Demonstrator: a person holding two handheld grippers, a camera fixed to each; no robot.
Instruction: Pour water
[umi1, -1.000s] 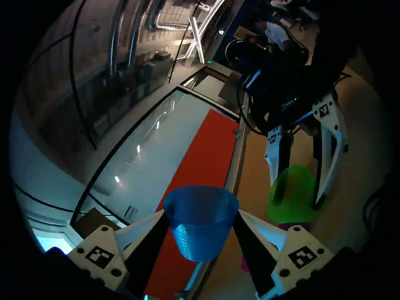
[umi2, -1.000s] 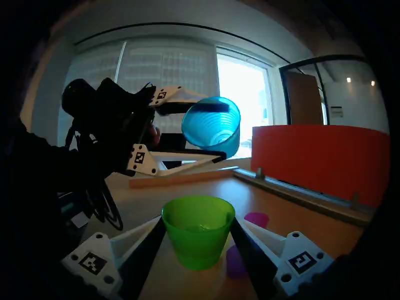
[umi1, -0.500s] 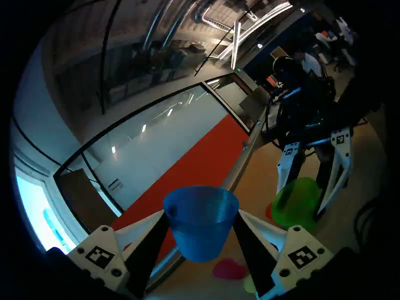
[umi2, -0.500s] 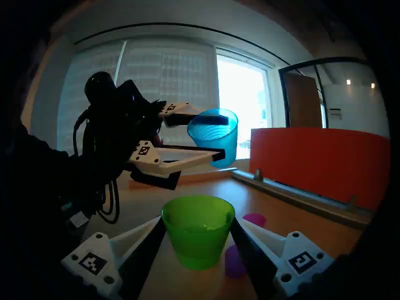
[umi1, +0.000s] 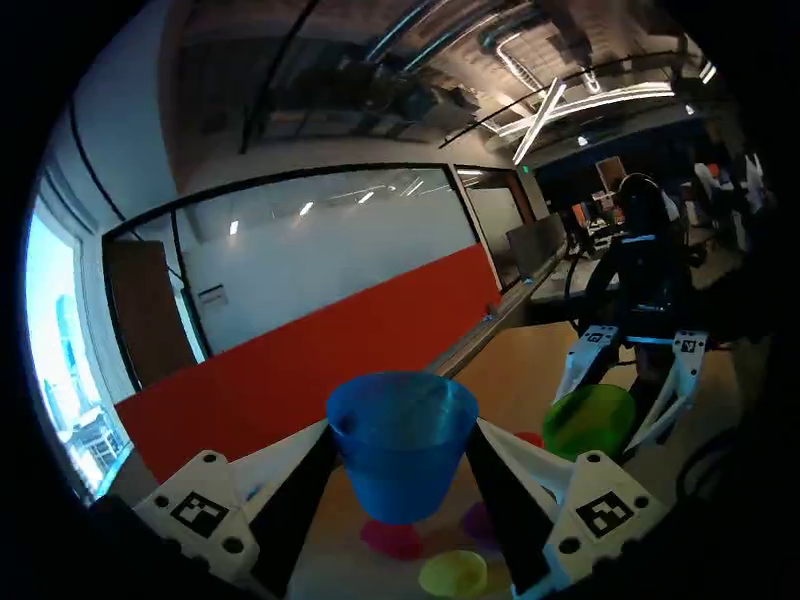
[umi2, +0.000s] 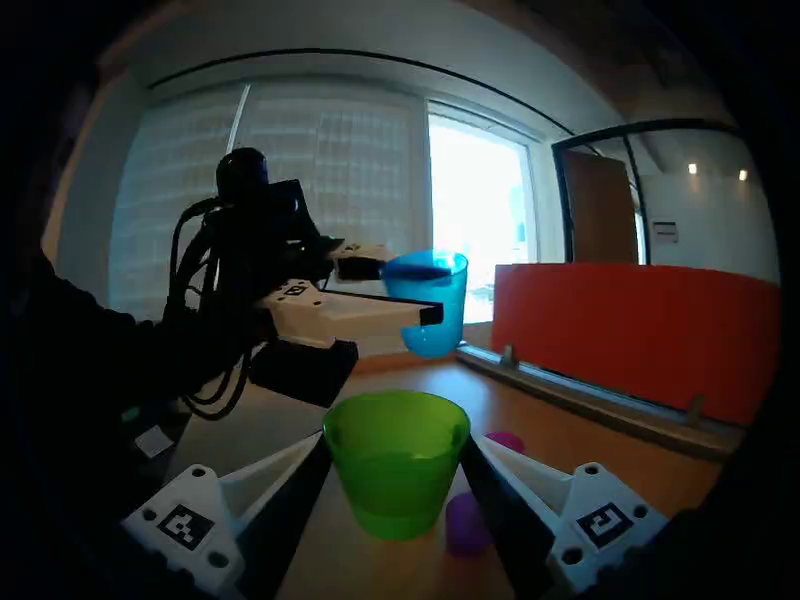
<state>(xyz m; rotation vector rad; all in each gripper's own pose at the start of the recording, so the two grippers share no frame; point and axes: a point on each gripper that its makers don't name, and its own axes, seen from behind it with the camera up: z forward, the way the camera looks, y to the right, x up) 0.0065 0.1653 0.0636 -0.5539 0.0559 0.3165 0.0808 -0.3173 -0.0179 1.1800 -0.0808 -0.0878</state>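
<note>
A blue plastic cup (umi1: 400, 445) stands upright between the fingers of my left gripper (umi1: 400, 430), which is shut on it. In the right gripper view the same blue cup (umi2: 428, 300) hangs upright above the wooden table, held by the left gripper (umi2: 420, 290) in a dark-sleeved hand. My right gripper (umi2: 397, 440) is shut on a green cup (umi2: 397, 475), held upright low over the table, below and in front of the blue cup. The left gripper view shows the green cup (umi1: 590, 420) in the right gripper (umi1: 598, 420) at the right. Whether either cup holds water I cannot tell.
A wooden table (umi2: 560, 440) lies below, with a metal rail (umi2: 590, 395) and a red partition (umi2: 640, 330) along its far side. Small coloured pieces sit on it: pink (umi1: 392, 540), yellow (umi1: 453, 573), purple (umi2: 465, 522). Windows are behind the left gripper.
The left gripper has turned the blue cup from tipped on its side, mouth toward the green cup, back to upright and drawn it slightly away. The green cup has stayed in place.
</note>
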